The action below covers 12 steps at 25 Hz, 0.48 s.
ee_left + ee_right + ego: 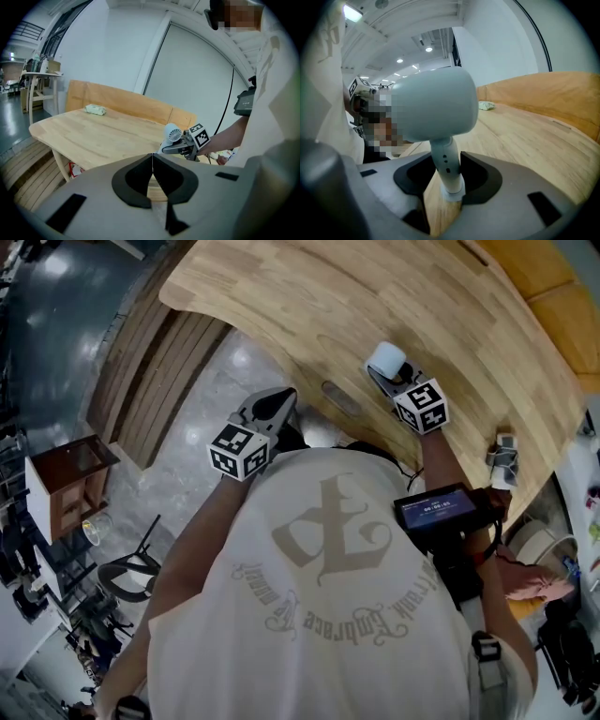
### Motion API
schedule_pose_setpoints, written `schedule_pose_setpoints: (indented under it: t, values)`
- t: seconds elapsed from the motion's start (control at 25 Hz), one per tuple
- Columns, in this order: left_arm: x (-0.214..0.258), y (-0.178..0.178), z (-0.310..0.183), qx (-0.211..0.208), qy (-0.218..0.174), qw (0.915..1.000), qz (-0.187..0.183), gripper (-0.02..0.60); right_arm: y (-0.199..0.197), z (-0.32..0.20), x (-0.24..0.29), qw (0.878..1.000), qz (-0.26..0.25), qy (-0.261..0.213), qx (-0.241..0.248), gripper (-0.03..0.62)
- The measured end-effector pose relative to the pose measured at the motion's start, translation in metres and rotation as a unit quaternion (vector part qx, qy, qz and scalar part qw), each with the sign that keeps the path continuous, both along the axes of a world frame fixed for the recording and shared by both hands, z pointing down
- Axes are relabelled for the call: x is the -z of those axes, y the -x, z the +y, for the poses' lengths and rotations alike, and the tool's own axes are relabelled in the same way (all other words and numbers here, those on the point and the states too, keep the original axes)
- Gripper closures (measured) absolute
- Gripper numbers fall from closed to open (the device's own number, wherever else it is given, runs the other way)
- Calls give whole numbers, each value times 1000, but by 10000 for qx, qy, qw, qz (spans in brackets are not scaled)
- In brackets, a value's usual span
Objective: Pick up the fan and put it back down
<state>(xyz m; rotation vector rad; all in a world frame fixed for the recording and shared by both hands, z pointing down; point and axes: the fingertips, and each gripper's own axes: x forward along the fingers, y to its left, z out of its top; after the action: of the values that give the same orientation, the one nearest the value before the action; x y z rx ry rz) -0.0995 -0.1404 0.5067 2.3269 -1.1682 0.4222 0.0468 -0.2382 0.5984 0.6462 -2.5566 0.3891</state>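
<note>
Right gripper view shows the small white handheld fan with the rounded head (436,103) standing upright with its slim stem between the two dark jaws of the right gripper (448,174). The jaws are set narrow and seem to rest against the stem on both sides, low down, just above the fan's little foot. The foot appears to sit on the light wooden table with the curved edge (520,140), near the edge closest to the person.

Picking it up looks like the step in hand. The head is bulky and the stem thin and smooth, so the fan will likely want to swing or slip. A firm, even squeeze comes first, then a straight lift with the stem kept vertical. When it goes back down, the foot should land flat and a little farther from the near edge, and the jaws should part only once it stands by itself.

From the head view, the right forearm reaches forward over the near edge. Its gripper slants downward toward the fan with the marker cube on top. The left gripper (279,397) hangs off the table to the left, over the floor, also tilted down, with its jaws pressed together on nothing.
</note>
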Motion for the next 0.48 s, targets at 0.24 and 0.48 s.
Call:
schedule_pose_setpoints:
  t: [0.24,0.48]
  values:
    - [2,-1,-1,44,-24,10000,21,571,5,-1,2,10000,61,-55,46,439]
    - [7,-5,-1,48,-95,9999,52,571,5,4,16,9999,-11,-163,6,441]
